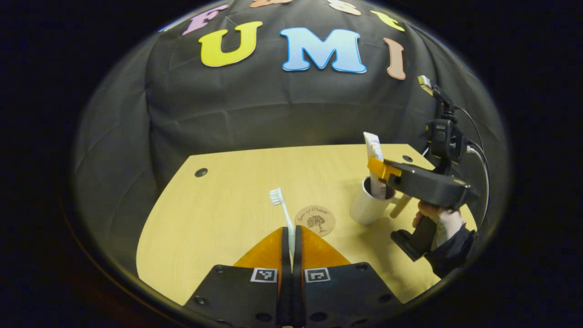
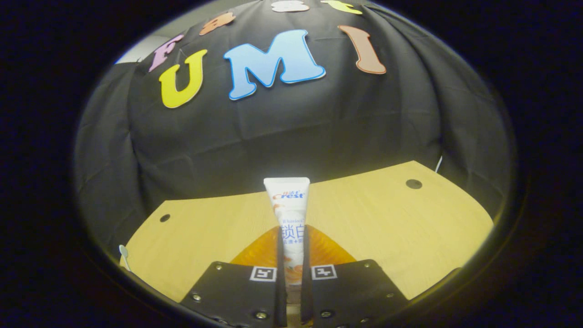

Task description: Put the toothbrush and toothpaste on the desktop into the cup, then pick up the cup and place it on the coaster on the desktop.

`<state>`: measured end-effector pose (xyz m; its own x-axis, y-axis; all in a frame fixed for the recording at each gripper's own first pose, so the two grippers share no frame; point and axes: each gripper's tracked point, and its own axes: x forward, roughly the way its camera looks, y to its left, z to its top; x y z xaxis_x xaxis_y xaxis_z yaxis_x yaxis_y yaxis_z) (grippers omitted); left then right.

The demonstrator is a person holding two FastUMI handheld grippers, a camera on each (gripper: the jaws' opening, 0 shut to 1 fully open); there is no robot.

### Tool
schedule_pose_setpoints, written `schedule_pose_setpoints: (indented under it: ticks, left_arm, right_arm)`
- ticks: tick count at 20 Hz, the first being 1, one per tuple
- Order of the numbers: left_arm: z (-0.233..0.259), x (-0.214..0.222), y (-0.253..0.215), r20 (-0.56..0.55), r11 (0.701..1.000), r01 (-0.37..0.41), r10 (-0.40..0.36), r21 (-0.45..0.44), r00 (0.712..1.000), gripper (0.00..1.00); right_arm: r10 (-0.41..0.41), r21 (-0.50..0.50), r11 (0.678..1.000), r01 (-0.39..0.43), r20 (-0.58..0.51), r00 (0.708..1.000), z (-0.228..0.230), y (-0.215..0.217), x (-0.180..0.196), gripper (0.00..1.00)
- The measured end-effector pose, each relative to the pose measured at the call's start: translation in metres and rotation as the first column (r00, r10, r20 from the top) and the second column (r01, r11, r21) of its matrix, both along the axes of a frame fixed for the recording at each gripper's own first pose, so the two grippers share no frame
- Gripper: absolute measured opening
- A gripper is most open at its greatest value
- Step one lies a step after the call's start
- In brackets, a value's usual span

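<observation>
At the left, the left gripper (image 1: 291, 237) holds the toothbrush (image 1: 283, 212) pinched between its fingers, handle in the pinch and bristle head pointing away over the middle of the bench (image 1: 218, 191). Just right of that head the coaster (image 1: 315, 220) lies flat near the bench's middle, and right of it, nearer the right edge, the cup (image 1: 370, 207) stands upright on the bare bench, apart from the coaster. Over the cup the right gripper (image 1: 380, 169) grips the toothpaste (image 1: 374, 159), its fingers pressed on the tube's sides; the tube stands upright with its lower end inside the cup and its flat end above the fingers. The likeliest slip is the tube leaning on the rim when let go and tipping the cup, or the fingers nudging the cup sideways. The thin toothbrush could also twist in its pinch and catch the rim or the tube.
</observation>
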<state>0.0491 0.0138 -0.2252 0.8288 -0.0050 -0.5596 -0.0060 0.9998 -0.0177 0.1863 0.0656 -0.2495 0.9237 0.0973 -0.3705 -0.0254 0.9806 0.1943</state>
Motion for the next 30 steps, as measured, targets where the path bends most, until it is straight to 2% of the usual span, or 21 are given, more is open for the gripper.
schedule_pose_setpoints:
  ticks: [1,2,4,5,6,8,10,11,14,18,23,26,30]
  left_arm:
    - [-0.002,-0.003,0.0,0.002,1.0,0.001,-0.001,-0.002,1.0,0.08]
    - [-0.001,-0.004,-0.002,0.006,1.0,0.002,-0.002,-0.003,1.0,0.08]
    - [0.003,-0.004,-0.004,0.015,1.0,0.004,-0.004,-0.002,1.0,0.08]
    - [0.005,-0.004,-0.005,0.02,1.0,0.005,-0.005,-0.001,1.0,0.08]
    - [0.006,-0.004,-0.006,0.025,1.0,0.006,-0.006,-0.002,1.0,0.08]
    - [0.01,-0.006,-0.008,0.032,1.0,0.006,-0.006,-0.003,0.999,0.08]
    - [0.012,-0.006,-0.01,0.041,1.0,0.01,-0.01,-0.004,0.999,0.08]
    - [0.014,-0.007,-0.012,0.047,1.0,0.013,-0.013,0.0,0.999,0.08]
    - [0.024,-0.005,-0.017,0.075,1.0,0.027,-0.028,0.01,0.997,0.07]
    - [0.039,0.014,-0.026,0.121,0.998,0.055,-0.058,0.029,0.991,0.08]
    - [0.05,0.037,-0.047,0.18,0.992,0.108,-0.117,0.062,0.977,0.07]
    - [0.06,0.053,-0.064,0.234,0.985,0.145,-0.162,0.091,0.958,0.08]
    - [0.074,0.073,-0.094,0.319,0.97,0.201,-0.236,0.138,0.918,0.08]
  right_arm:
    - [0.007,-0.009,1.0,-0.007,-0.005,1.0,0.0,0.0,-0.004,0.16]
    - [0.017,-0.018,1.0,-0.017,-0.018,1.0,-0.002,0.002,-0.01,0.23]
    - [0.044,-0.04,0.998,-0.045,-0.035,0.998,-0.005,0.004,-0.02,0.29]
    - [0.051,-0.057,0.997,-0.054,-0.051,0.997,-0.009,0.004,-0.025,0.28]
    - [0.062,-0.06,0.996,-0.065,-0.056,0.996,-0.01,0.005,-0.03,0.37]
    - [0.053,-0.062,0.996,-0.057,-0.06,0.997,-0.009,0.001,-0.037,0.37]
    - [0.072,-0.037,0.997,-0.074,-0.065,0.995,-0.005,0.005,-0.041,0.67]
    - [0.069,-0.043,0.997,-0.071,-0.059,0.996,0.001,0.003,-0.043,0.73]
    - [0.067,-0.024,0.997,-0.068,-0.028,0.997,0.024,-0.004,-0.048,0.76]
    - [0.015,0.013,1.0,-0.016,0.02,1.0,0.062,-0.029,-0.056,0.76]
    - [-0.042,-0.04,0.998,0.042,-0.009,0.999,0.065,-0.071,-0.073,0.76]
    - [-0.081,-0.077,0.994,0.077,-0.043,0.996,0.058,-0.095,-0.085,0.76]
    - [-0.123,-0.141,0.984,0.109,-0.096,0.988,0.05,-0.12,-0.105,0.76]
